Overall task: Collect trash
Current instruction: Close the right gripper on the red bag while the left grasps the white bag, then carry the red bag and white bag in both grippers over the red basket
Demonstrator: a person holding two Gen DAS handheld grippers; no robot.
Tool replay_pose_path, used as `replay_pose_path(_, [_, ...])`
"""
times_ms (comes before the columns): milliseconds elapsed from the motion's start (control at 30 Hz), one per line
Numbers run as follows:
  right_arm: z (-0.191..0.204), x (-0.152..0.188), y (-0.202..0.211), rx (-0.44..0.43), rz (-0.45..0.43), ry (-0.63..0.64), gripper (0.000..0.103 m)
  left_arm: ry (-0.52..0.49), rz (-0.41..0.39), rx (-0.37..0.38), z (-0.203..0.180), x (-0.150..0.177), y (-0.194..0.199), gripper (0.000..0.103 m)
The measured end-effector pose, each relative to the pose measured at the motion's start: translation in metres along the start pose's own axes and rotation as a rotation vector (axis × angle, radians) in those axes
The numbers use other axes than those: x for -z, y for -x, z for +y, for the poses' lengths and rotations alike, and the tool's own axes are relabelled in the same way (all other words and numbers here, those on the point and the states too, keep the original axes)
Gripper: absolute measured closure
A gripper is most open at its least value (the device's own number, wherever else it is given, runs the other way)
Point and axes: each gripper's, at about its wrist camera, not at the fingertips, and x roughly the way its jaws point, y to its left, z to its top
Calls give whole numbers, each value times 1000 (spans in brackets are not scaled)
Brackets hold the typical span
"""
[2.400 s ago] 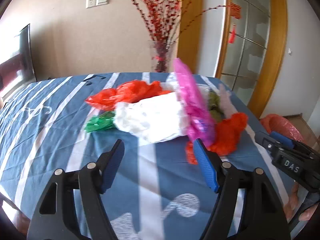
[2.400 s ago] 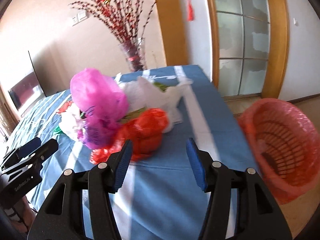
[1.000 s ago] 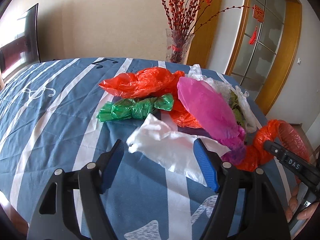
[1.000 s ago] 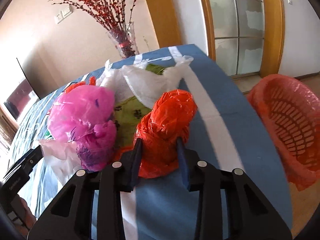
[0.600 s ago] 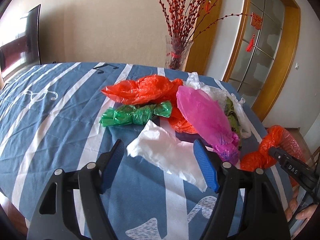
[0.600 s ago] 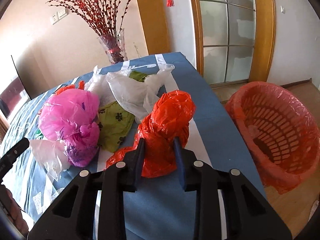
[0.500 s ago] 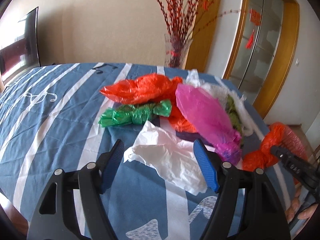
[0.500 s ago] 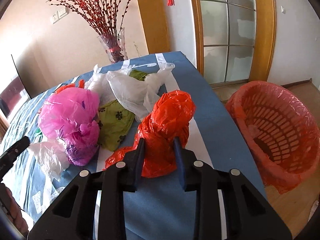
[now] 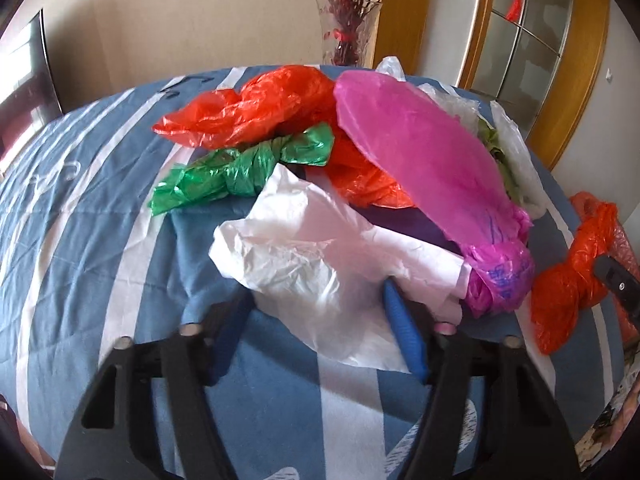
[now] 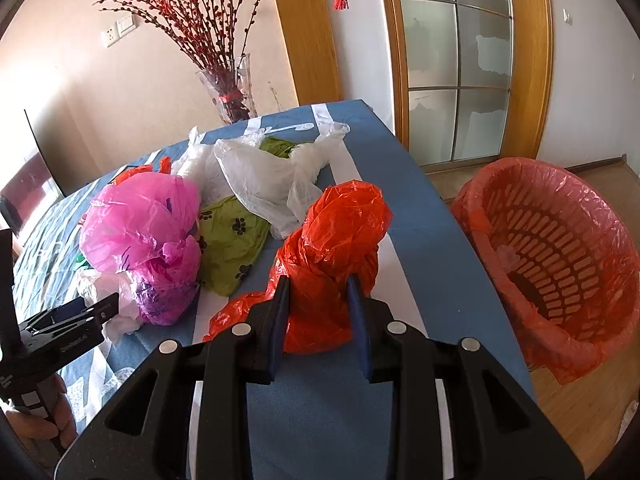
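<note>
A crumpled white plastic bag (image 9: 320, 256) lies on the blue striped tablecloth (image 9: 80, 220). My left gripper (image 9: 318, 296) straddles it, and its jaws are closing with the bag between the blue pads. My right gripper (image 10: 318, 300) is shut on a red plastic bag (image 10: 340, 232) near the table's right edge. The same red bag (image 9: 572, 280) shows at the right of the left wrist view. A red basket (image 10: 516, 166) lined with thin plastic stands on the floor right of the table.
Behind the white bag lie a pink bag (image 9: 420, 152), a knotted green bag (image 9: 240, 168) and another red bag (image 9: 248, 108). A clear bag (image 10: 260, 176) and an olive paw-print bag (image 10: 232, 236) lie further back. A glass vase (image 10: 228, 88) of red twigs stands at the far edge.
My left gripper has dropped forward onto the white bag and its jaws have narrowed around it. The right gripper has stayed shut on the red bag, almost still.
</note>
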Motion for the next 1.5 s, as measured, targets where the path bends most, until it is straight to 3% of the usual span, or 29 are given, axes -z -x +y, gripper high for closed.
replay_pose_path(100, [-1, 1, 0, -1, 1, -5, 73, -8, -8, 33, -3, 1, 2, 83])
replay_pose_path(200, [-2, 1, 2, -1, -2, -8, 73, 10, -7, 73, 0, 2, 4, 92])
replay_pose_path(500, [-8, 0, 20, -3, -37, -9, 73, 27, -80, 150, 6, 9, 47, 93])
replay_pose_path(733, [-15, 0, 38, 1, -73, -6, 73, -11, -125, 210, -10, 9, 84, 93])
replay_pose_path(1033, [-40, -1, 59, 48, -125, -31, 73, -116, -177, 287, -67, -4, 108, 93])
replay_pose_path(1500, [-123, -10, 92, 207, -210, -128, 73, -295, -173, 417, -197, -26, 84, 93])
